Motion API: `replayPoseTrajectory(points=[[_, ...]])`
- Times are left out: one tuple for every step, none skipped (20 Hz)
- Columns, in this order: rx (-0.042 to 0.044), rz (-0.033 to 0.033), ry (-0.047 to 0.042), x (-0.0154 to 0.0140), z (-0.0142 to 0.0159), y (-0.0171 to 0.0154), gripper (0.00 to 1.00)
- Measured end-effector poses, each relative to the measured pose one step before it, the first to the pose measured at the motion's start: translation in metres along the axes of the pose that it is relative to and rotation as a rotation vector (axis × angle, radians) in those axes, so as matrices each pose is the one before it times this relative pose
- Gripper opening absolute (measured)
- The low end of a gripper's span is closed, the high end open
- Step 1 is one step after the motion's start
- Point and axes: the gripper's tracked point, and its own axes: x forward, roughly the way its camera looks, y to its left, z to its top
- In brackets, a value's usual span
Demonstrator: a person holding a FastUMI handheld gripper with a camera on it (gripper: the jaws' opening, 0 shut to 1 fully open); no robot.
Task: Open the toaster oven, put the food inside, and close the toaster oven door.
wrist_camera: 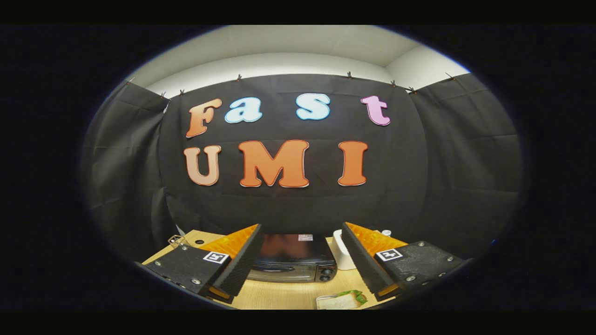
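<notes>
Held high above the wooden table (279,295), the gripper (298,260) is hanging released, fingers spread wide and gripping nothing; the toaster oven (292,264) is sitting beyond them, framed in the gap, door apparently shut. Nearer, the food (348,298), seemingly a sandwich with greens, is lying in a small clear tray (321,302). Risks, as I judge them: approaching steeply could be missing the door handle; grabbing the food first would be wasting a move; a white container (343,253) is standing close beside the oven, contents hidden.
</notes>
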Motion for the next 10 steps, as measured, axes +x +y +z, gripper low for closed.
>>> replayPoseTrajectory(points=[[0.00203, 0.00792, 0.00060, 0.00794, -0.00508, 0.00768, 0.99], [0.00457, 0.00962, 0.00521, 0.00986, -0.00554, 0.01039, 0.99], [0.00506, 0.01028, 0.00864, 0.01008, -0.00630, 0.00897, 0.99], [0.00398, 0.00969, 0.01251, 0.00678, -0.01037, 0.00786, 0.99], [0.00210, 0.00597, 0.02012, 0.00795, -0.01081, 0.00736, 0.99], [-0.00119, 0.00779, 0.02116, 0.00704, -0.01156, 0.00628, 0.99], [-0.00686, 0.00916, 0.01736, 0.00886, -0.01050, 0.00684, 0.99], [-0.01305, 0.00342, 0.01527, 0.01028, -0.00977, 0.00560, 0.99], [-0.01688, -0.00130, 0.01962, 0.01154, -0.01132, 0.00431, 0.99], [-0.01822, -0.00083, 0.02325, 0.00992, -0.01281, 0.00478, 0.99]])
